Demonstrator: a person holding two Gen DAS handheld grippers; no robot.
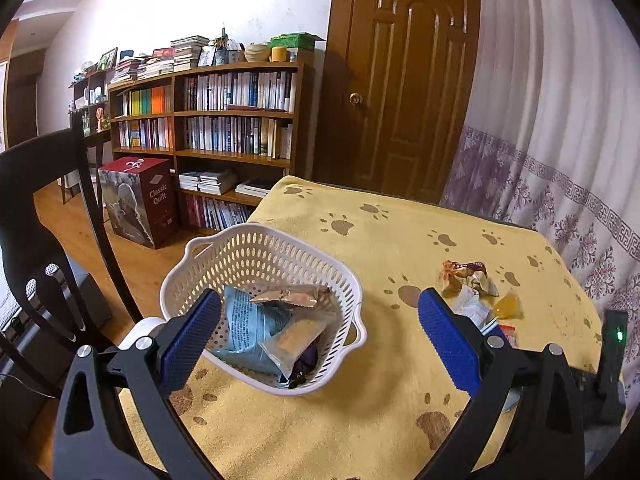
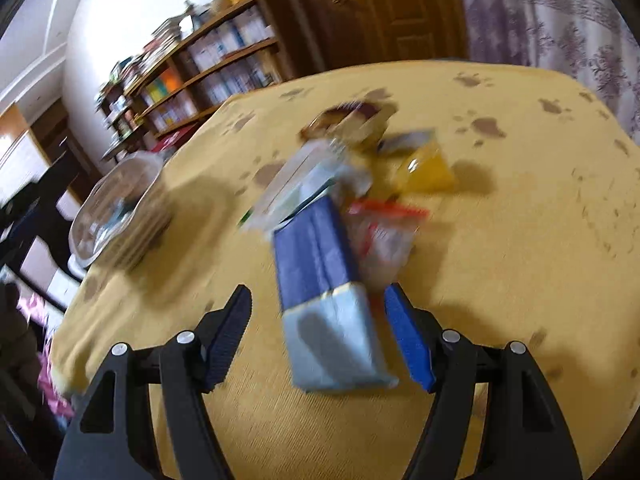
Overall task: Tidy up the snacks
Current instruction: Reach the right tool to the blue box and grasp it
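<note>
Sorting is judged partway: white basket point(image 1: 262, 264) w/ several packets inside, more snacks point(image 1: 470, 280) loose on yellow cloth point(image 1: 360, 420). Right gripper point(image 2: 316, 340) is spread wide around blue packet point(image 2: 324, 300), nothing held; closing on it is needed next. Left gripper point(image 1: 320, 340) is gaping, empty, over basket. "Classic Quilt" is read on red box point(image 1: 140, 204); packet print illegible.

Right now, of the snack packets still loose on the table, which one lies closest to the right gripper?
The navy and pale blue packet: it lies lengthwise between the open right gripper fingers, while the yellow packet and red-edged clear packet sit farther out.
</note>
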